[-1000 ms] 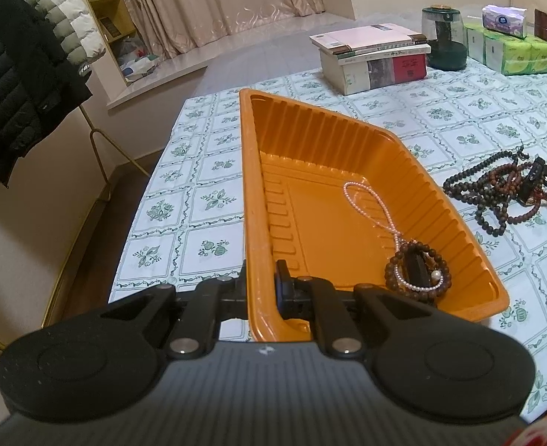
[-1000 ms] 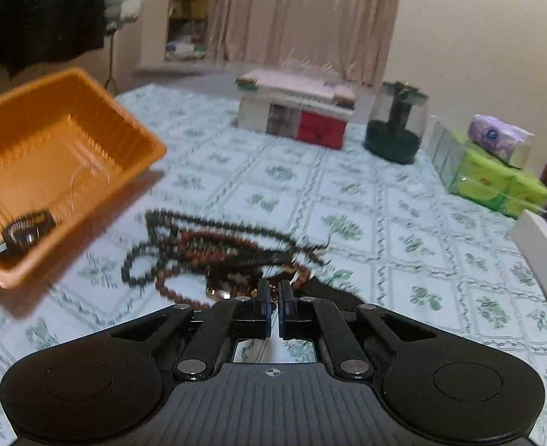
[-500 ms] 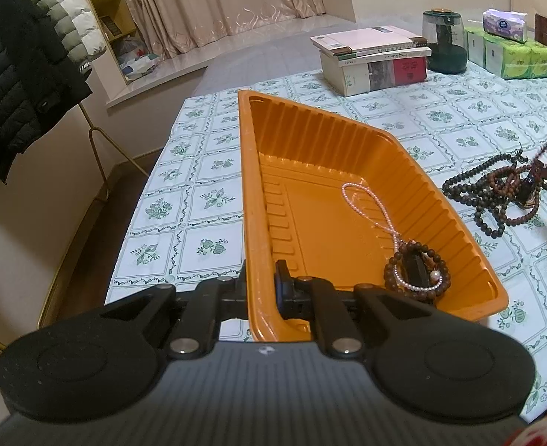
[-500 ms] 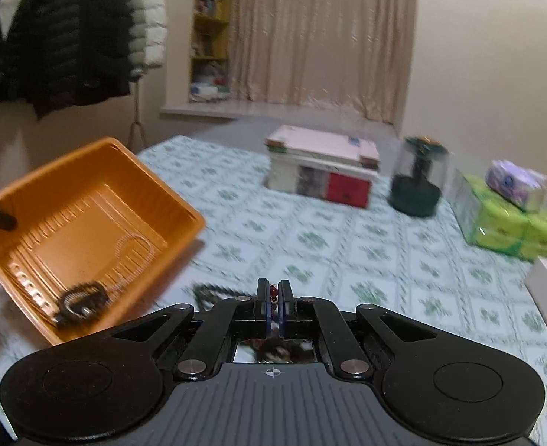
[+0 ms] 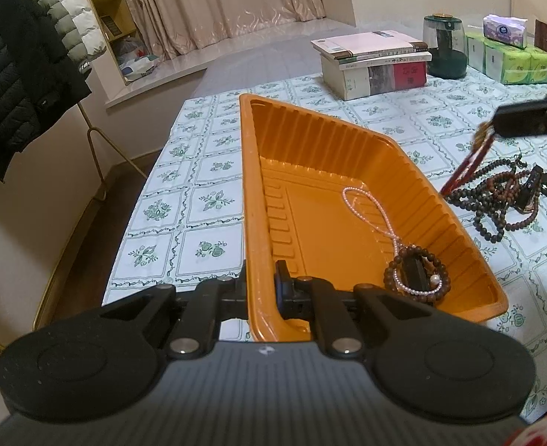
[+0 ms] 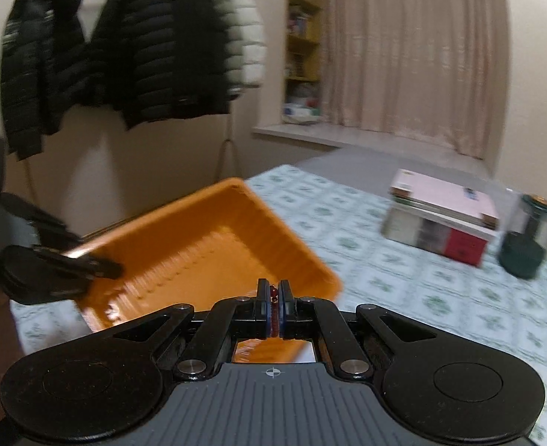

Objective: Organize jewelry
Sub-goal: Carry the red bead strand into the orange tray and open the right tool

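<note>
In the left wrist view, the left gripper (image 5: 260, 290) clenched the near rim of the orange tray (image 5: 440, 200), which held a pearl strand (image 5: 366, 212) and brown bracelet (image 5: 416, 278); a bead pile (image 5: 496, 200) lay right. In the right wrist view, the right gripper (image 6: 273, 306) pinched a red bead string (image 6: 273, 290), apparently mid-transfer; next it likely needed carrying over the tray and releasing.

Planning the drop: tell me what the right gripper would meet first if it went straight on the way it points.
Most likely the orange tray: the right gripper, jaws shut on a red bead strand, points at its near wall. Depth is blurred, so not certain.
</note>
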`<state>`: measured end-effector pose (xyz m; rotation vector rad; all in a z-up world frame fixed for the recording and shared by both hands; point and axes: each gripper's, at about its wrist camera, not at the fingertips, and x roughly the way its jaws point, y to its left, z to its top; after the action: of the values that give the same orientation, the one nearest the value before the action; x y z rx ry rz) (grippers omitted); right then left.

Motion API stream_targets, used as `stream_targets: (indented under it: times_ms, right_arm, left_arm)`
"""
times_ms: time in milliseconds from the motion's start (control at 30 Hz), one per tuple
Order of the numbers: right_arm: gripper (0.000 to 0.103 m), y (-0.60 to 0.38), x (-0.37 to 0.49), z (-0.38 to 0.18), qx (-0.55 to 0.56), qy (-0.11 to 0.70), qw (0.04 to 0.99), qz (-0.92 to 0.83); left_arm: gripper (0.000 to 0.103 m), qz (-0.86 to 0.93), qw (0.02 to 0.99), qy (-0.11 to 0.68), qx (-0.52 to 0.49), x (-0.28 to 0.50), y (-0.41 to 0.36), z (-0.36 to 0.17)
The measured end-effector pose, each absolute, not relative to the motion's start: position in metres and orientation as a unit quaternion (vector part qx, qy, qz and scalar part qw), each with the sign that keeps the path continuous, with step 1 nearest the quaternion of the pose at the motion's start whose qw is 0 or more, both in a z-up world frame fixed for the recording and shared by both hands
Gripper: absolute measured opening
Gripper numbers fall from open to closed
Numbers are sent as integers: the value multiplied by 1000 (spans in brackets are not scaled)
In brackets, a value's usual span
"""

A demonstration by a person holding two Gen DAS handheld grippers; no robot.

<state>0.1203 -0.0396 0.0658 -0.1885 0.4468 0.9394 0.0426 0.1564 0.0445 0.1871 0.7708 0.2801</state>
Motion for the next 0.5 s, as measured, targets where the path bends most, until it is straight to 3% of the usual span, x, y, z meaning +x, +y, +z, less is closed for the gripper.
stream_targets:
  times_ms: [500]
  right_arm:
    - [4,8,106,42,-108,220,843,478]
  left_arm:
    - [10,134,915,372,83,41,161,43]
